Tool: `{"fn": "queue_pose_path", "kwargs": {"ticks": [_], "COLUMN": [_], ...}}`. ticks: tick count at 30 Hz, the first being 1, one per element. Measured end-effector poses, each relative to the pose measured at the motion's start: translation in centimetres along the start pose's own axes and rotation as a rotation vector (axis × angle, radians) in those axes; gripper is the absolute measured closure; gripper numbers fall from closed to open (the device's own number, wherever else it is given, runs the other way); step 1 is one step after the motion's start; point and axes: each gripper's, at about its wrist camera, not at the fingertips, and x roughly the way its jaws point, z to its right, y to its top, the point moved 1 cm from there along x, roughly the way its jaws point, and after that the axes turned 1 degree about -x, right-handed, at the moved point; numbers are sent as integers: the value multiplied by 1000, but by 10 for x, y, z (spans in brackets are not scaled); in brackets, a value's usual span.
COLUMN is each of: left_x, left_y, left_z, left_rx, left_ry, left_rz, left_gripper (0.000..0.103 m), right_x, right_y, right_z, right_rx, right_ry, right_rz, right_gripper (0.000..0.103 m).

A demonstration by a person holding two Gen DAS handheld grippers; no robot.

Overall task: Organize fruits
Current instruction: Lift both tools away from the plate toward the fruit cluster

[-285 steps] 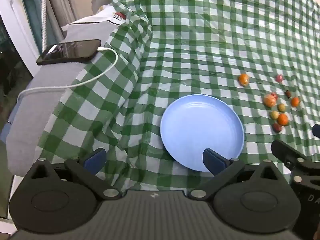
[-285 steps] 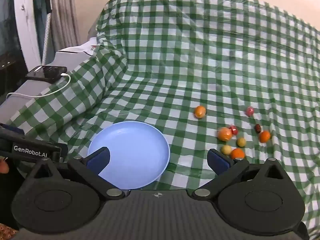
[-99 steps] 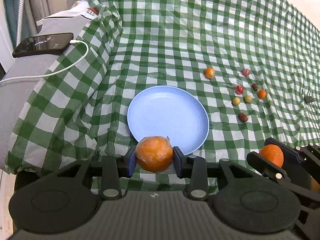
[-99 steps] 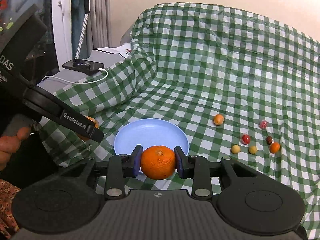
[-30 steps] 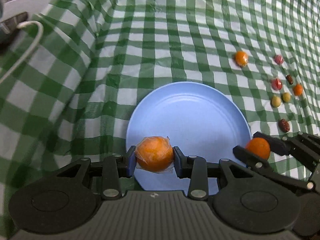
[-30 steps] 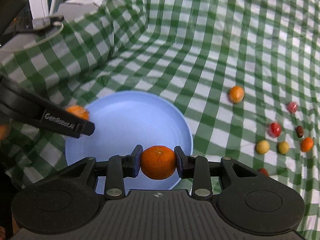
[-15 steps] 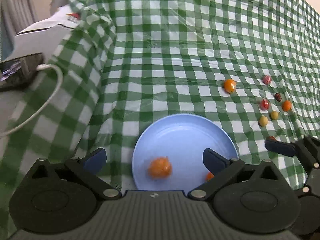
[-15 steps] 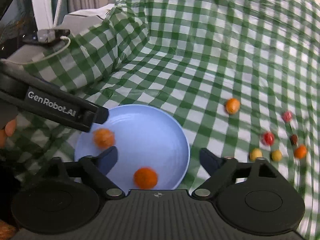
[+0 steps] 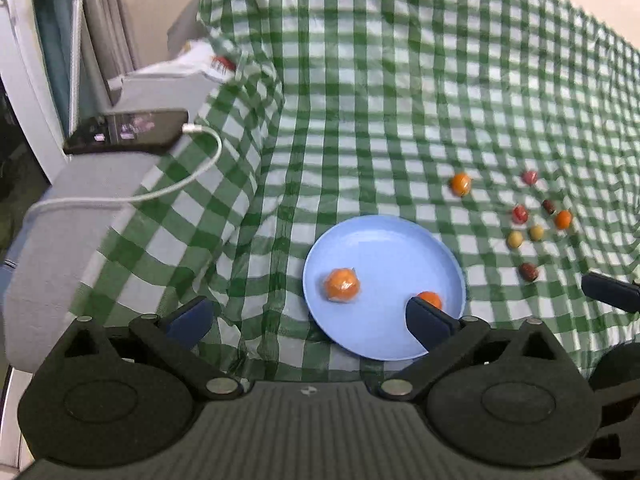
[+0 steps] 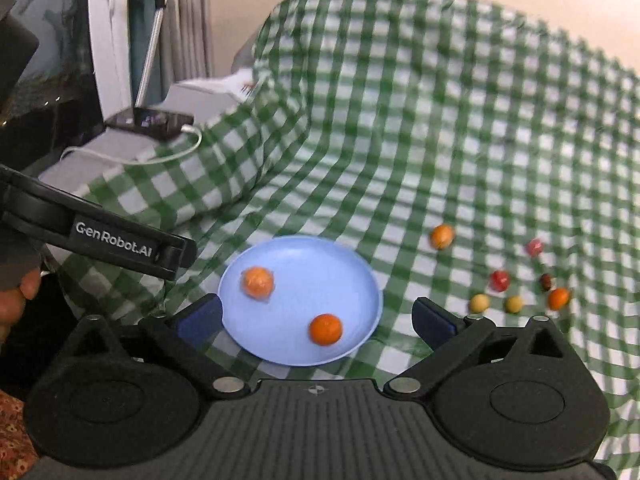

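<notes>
A light blue plate (image 9: 392,256) (image 10: 312,264) lies on the green checked cloth. It holds a plastic-wrapped orange (image 9: 341,285) (image 10: 258,282) at its left and a bare orange (image 9: 430,299) (image 10: 326,329) at its near right. My left gripper (image 9: 306,316) hangs open above the plate's near edge, holding nothing. The jaws of my right gripper (image 10: 316,316) are opening, with nothing between them. Right of the plate lie a lone small orange fruit (image 9: 460,183) (image 10: 441,236) and a cluster of several small fruits (image 9: 536,220) (image 10: 516,284).
A phone (image 9: 128,130) (image 10: 152,122) with a white cable (image 9: 180,184) rests on the grey surface at the left, beyond the cloth's folded edge. In the right wrist view the left gripper's black arm (image 10: 120,240) and a hand (image 10: 16,300) fill the left side.
Both grippers opened and let go of their oranges, which now lie on the plate. Both grippers drew back and rose, so the plate looks smaller and farther.
</notes>
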Motion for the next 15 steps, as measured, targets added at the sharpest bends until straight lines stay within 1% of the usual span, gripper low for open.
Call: {"fn": "queue_pose_path", "kwargs": {"ticks": [3, 5, 8, 15], "left_x": [-18, -28, -40, -54], "left_y": [-5, -8, -12, -14], "left_z": [0, 2, 4, 6], "left_rx": [-23, -12, 1, -8], "left_ry": [-15, -25, -19, -11], "left_rz": [45, 55, 82, 111], "left_gripper": [0, 0, 0, 0], "right_x": [-14, -22, -32, -45], "right_y": [-3, -5, -8, -10], "right_z": [-1, -4, -11, -18], "right_rx": [2, 0, -19, -51], "right_ry": [-19, -23, -20, -17], "right_rz": [11, 24, 43, 75], "right_gripper": [1, 1, 1, 1]}}
